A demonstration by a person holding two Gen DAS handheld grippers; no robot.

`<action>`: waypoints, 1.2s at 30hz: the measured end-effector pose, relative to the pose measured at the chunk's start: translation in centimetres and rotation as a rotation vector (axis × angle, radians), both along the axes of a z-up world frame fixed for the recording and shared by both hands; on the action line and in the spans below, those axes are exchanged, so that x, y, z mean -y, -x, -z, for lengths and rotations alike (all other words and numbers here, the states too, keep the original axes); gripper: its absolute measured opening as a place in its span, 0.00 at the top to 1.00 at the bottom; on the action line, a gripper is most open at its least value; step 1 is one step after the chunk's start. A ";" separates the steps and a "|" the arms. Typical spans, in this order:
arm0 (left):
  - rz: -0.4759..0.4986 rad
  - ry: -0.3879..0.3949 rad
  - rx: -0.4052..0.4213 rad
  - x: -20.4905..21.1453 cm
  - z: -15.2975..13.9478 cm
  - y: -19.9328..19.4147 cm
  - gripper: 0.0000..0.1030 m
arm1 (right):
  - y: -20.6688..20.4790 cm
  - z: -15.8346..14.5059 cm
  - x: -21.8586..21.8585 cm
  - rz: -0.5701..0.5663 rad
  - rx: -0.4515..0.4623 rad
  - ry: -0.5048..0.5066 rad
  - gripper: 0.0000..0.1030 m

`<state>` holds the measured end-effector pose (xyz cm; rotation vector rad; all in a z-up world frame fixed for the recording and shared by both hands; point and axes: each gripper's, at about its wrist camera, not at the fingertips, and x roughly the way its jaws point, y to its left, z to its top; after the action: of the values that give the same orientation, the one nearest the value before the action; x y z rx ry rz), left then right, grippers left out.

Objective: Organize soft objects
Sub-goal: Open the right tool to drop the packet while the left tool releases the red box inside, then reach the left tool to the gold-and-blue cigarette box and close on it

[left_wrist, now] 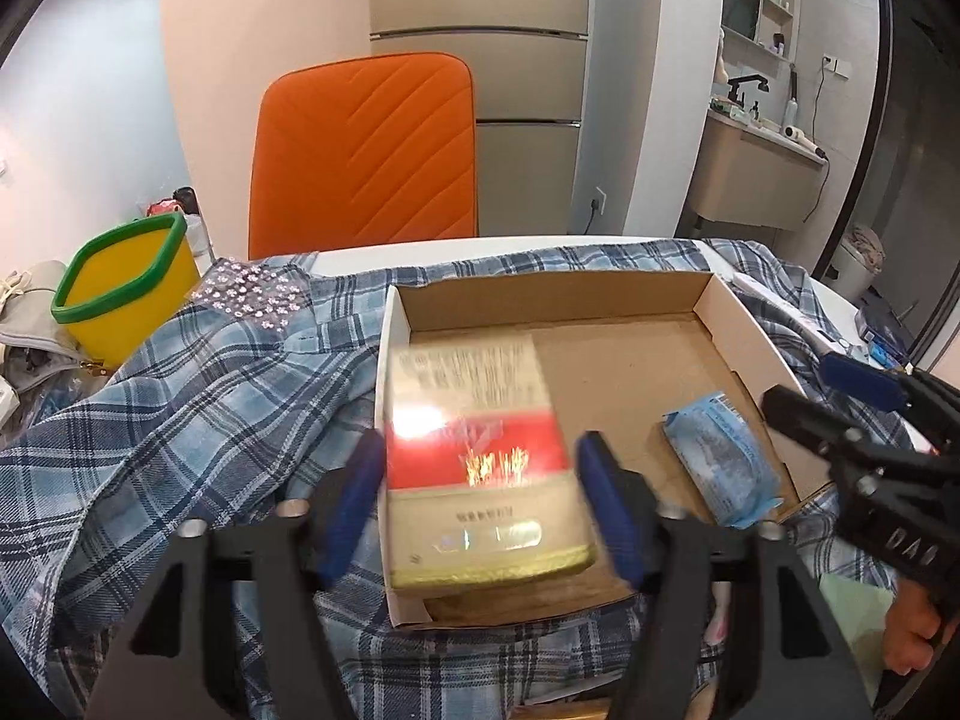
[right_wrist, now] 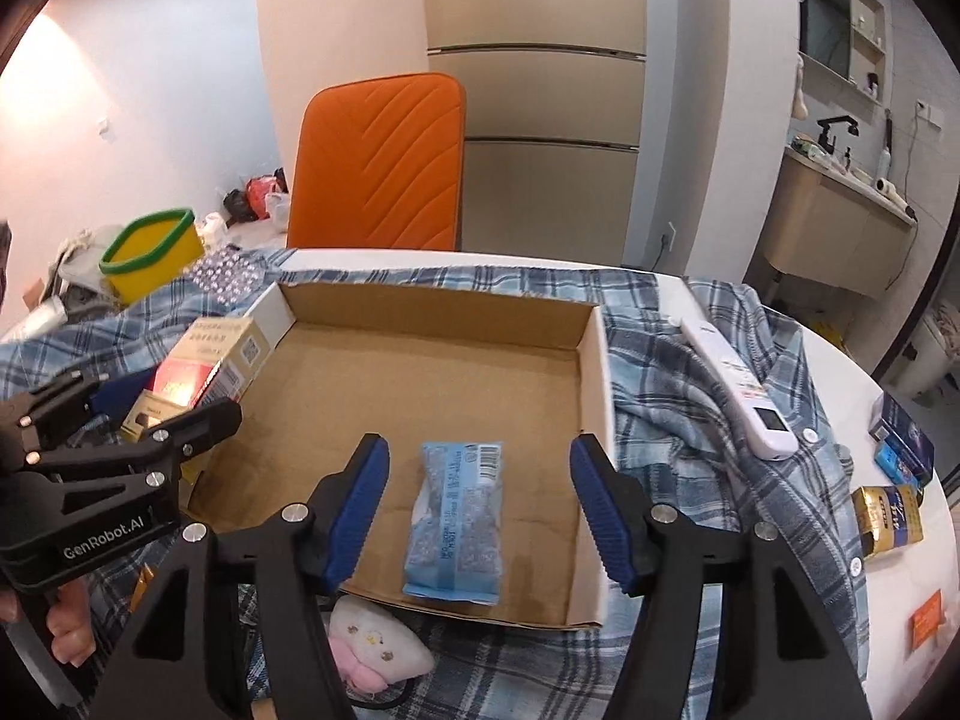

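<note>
A shallow cardboard tray (left_wrist: pixel 744 324) (right_wrist: pixel 591 396) lies on a blue plaid shirt (left_wrist: pixel 198 396) (right_wrist: pixel 678 396). A red and cream box (left_wrist: pixel 480 456) (right_wrist: pixel 207 360) sits blurred over the tray's left edge, between the fingers of my left gripper (left_wrist: pixel 480 504) (right_wrist: pixel 162 402). The blue pads stand just off its sides, so the gripper is open. A light blue soft packet (left_wrist: pixel 720 456) (right_wrist: pixel 456 528) lies flat on the tray floor. My right gripper (right_wrist: pixel 480 504) (left_wrist: pixel 834 402) hovers open above it, its fingers well clear on both sides.
A pink and white plush toy (right_wrist: pixel 372 654) lies on the shirt at the tray's near edge. A white remote (right_wrist: pixel 738 390) and small boxes (right_wrist: pixel 888 516) lie to the right. A yellow bin with a green rim (left_wrist: pixel 132 294) stands left, an orange chair (left_wrist: pixel 366 150) behind the table.
</note>
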<state>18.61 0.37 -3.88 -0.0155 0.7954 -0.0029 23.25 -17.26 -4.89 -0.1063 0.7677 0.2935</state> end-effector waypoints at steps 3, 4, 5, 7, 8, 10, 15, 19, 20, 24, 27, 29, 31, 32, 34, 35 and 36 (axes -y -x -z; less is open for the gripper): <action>0.005 -0.008 0.031 0.1 -0.5 0.3 0.28 | 0.1 -0.6 0.8 0.016 0.012 -0.014 0.36; 0.007 -0.009 0.042 0.1 -0.7 0.5 0.27 | 0.1 -0.8 1.0 0.020 0.019 -0.016 0.36; 0.006 -0.011 0.055 0.1 -0.9 0.6 0.24 | 0.2 -1.1 1.2 0.025 0.027 -0.019 0.36; 0.001 -0.015 0.075 0.2 -1.6 1.2 0.21 | 0.4 -1.7 1.6 0.029 0.040 -0.028 0.36; 0.002 -0.013 0.091 0.3 -2.3 1.7 0.21 | 0.6 -2.1 1.8 0.030 0.051 -0.039 0.36; 0.003 -0.011 0.147 0.5 -3.9 2.9 0.19 | 1.1 -2.9 2.2 0.034 0.069 -0.051 0.36; 0.013 -0.007 0.298 1.2 -7.9 6.7 0.06 | 3.1 -5.8 3.0 0.049 0.146 -0.074 0.36; 0.037 0.005 0.377 1.6 -9.5 9.6 0.00 | 6.0 -7.6 3.9 0.090 0.243 -0.131 0.36; 0.035 -0.007 0.399 1.8 -9.8 10.4 0.00 | 6.7 -7.8 4.1 0.095 0.254 -0.135 0.36; 0.046 -0.033 0.460 2.2 -10.5 13.1 0.00 | 9.7 -8.7 4.4 0.098 0.308 -0.116 0.31; 0.042 -0.032 0.492 2.0 -10.4 14.9 0.00 | 12.0 -9.2 5.0 0.102 0.345 -0.128 0.17; 0.043 -0.017 0.510 1.9 -10.1 15.9 0.00 | 13.6 -9.6 5.4 0.103 0.361 -0.137 0.16; 0.053 -0.012 0.523 1.9 -9.4 16.8 0.00 | 14.9 -9.6 5.7 0.102 0.376 -0.142 0.16; 0.057 -0.015 0.528 2.0 -9.0 17.1 0.00 | 15.5 -9.6 5.8 0.102 0.382 -0.143 0.16; 0.061 -0.012 0.543 1.9 -8.1 17.7 0.00 | 16.8 -9.4 5.9 0.101 0.394 -0.139 0.16; 0.062 -0.010 0.545 1.8 -7.8 18.0 0.00 | 17.2 -9.3 5.9 0.099 0.399 -0.136 0.16; 0.064 -0.009 0.542 1.8 -7.3 18.2 0.00 | 17.8 -9.0 5.9 0.096 0.406 -0.130 0.16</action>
<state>0.40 -1.44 3.41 0.0187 0.2539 -0.0616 5.41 -23.20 4.13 -0.0045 0.3488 0.2198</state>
